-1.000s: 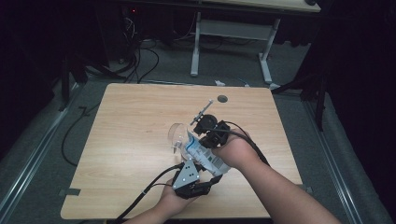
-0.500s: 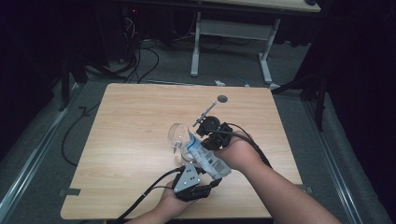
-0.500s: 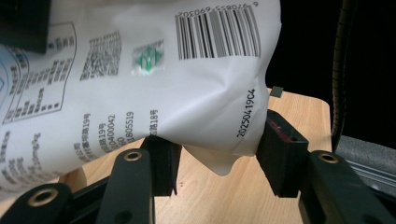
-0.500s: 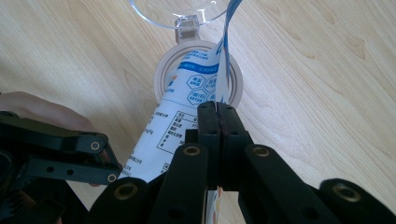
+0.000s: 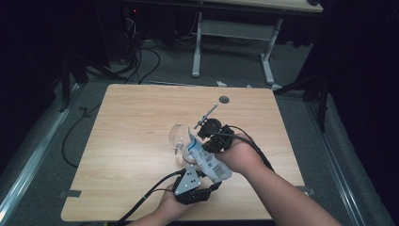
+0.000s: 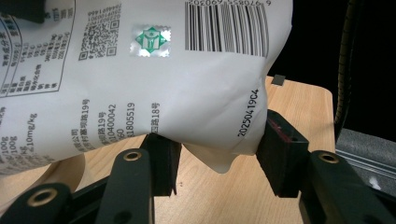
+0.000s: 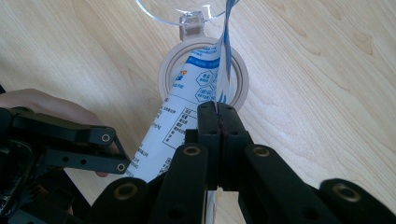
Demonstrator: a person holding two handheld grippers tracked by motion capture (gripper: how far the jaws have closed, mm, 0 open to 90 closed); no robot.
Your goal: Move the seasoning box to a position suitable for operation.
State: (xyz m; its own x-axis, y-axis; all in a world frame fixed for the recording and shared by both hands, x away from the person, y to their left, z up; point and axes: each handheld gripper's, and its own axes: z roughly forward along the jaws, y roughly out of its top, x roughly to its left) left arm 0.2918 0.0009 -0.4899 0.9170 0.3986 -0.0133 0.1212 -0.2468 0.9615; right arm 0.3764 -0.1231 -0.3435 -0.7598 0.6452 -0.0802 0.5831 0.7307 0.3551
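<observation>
You had the white printed plastic pouch point(image 5: 207, 160) tilted above the table, its top corner at the rim of the clear stemmed glass point(image 5: 179, 137) near the middle of the light wooden table point(image 5: 122, 141). Right gripper point(image 7: 218, 114) was clamped tight on the pouch's upper edge; left gripper point(image 6: 217, 154) straddled the bottom corner, jaws apart with pads barely touching it. Pouch looked soft, floppy and slick, so pinching the flat seam edges was the right call. Glass looked light, tippy and fragile, so I'd have kept the pouch's weight off its rim
</observation>
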